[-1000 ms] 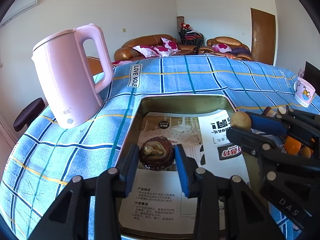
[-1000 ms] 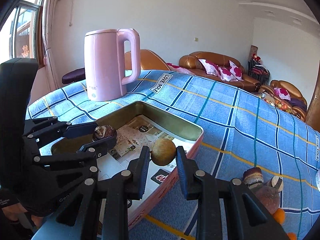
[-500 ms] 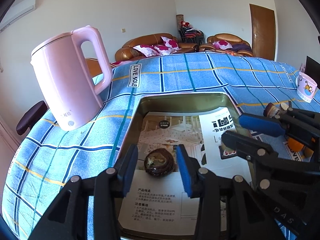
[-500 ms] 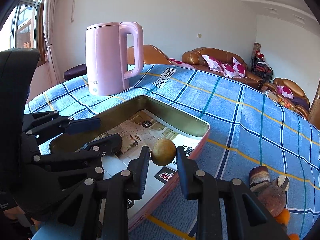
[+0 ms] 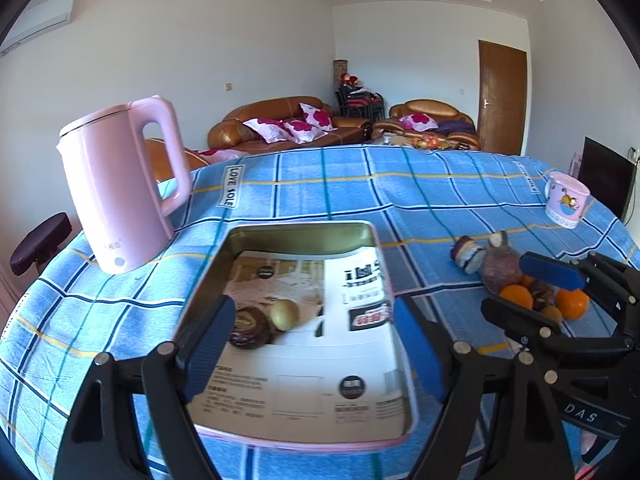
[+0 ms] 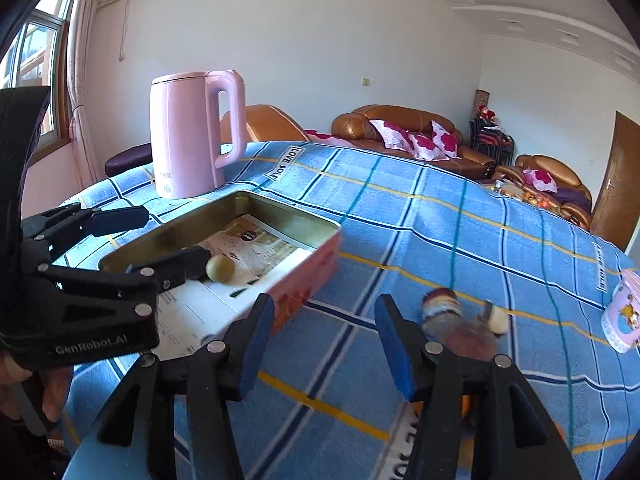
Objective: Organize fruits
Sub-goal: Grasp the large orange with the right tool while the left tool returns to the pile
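A metal tin lined with printed paper holds a dark brown fruit and a tan round fruit side by side. My left gripper hangs above the tin's near part, its jaws opening and nothing between them. In the right wrist view the tin lies at the left with the tan fruit inside. My right gripper is over bare cloth beside the tin, jaws opening and empty. A pile of fruits, some of them oranges, lies right of the tin.
A pink kettle stands left of the tin on the blue checked cloth. A pink cartoon mug sits at the far right. Sofas and a brown door line the far wall. A hand holds the left gripper.
Both grippers have let go of their fruits, which now lie in the tin. Both jaws have spread, and both grippers have drawn back from the tin, the right one towards the fruit pile.
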